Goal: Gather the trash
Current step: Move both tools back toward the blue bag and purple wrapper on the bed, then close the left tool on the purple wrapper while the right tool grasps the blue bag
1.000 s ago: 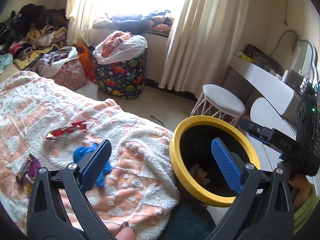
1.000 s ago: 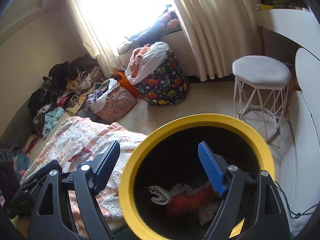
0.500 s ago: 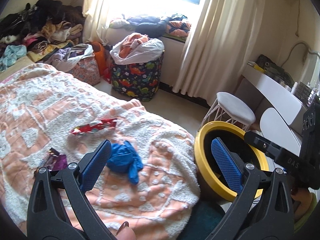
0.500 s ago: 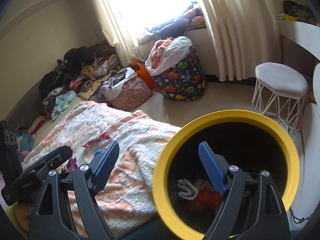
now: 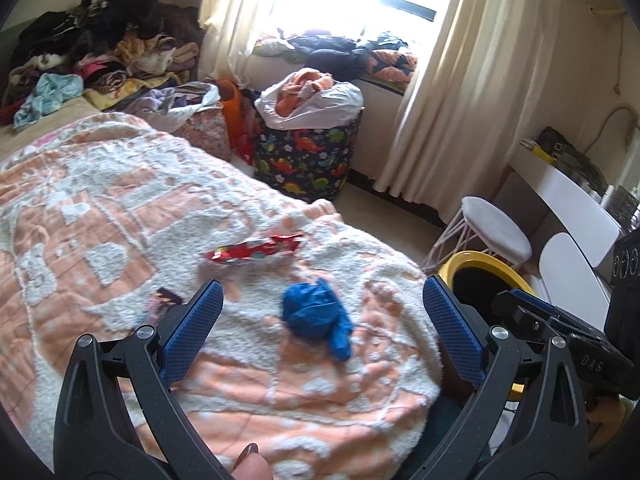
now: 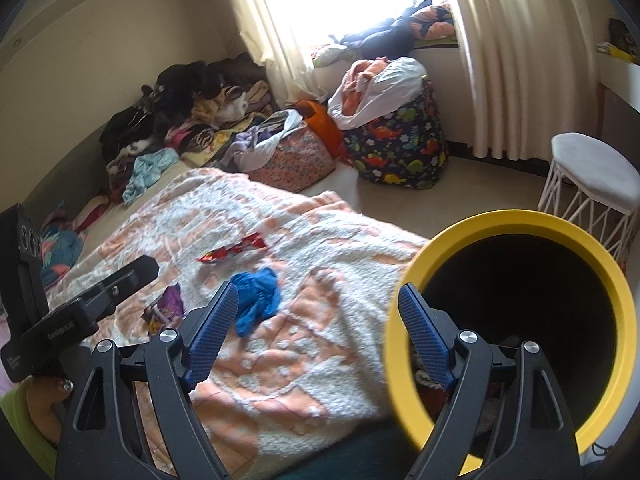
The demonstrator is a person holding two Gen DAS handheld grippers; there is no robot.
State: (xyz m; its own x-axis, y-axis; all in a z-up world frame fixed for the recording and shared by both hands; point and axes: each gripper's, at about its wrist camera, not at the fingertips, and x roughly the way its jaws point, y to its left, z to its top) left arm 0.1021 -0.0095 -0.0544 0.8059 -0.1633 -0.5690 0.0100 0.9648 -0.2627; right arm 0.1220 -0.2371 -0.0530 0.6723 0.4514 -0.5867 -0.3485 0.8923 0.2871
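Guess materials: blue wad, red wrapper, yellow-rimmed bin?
Blue wad: thin matte film, probably a nitrile or latex glove; it crumples softly with finger-like lobes. Red wrapper: glossy printed foil or plastic; it glints and holds creases. Yellow-rimmed bin: likely rigid moulded plastic, with a smooth, even rim and a dark interior.

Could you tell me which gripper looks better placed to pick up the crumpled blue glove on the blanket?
Probably left: the left gripper is open and frames the blue glove, while the right gripper points between it and the bin.

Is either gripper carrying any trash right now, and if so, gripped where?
Nothing is held. The left gripper and right gripper both have open, empty jaws. The blue glove lies loose on the blanket.
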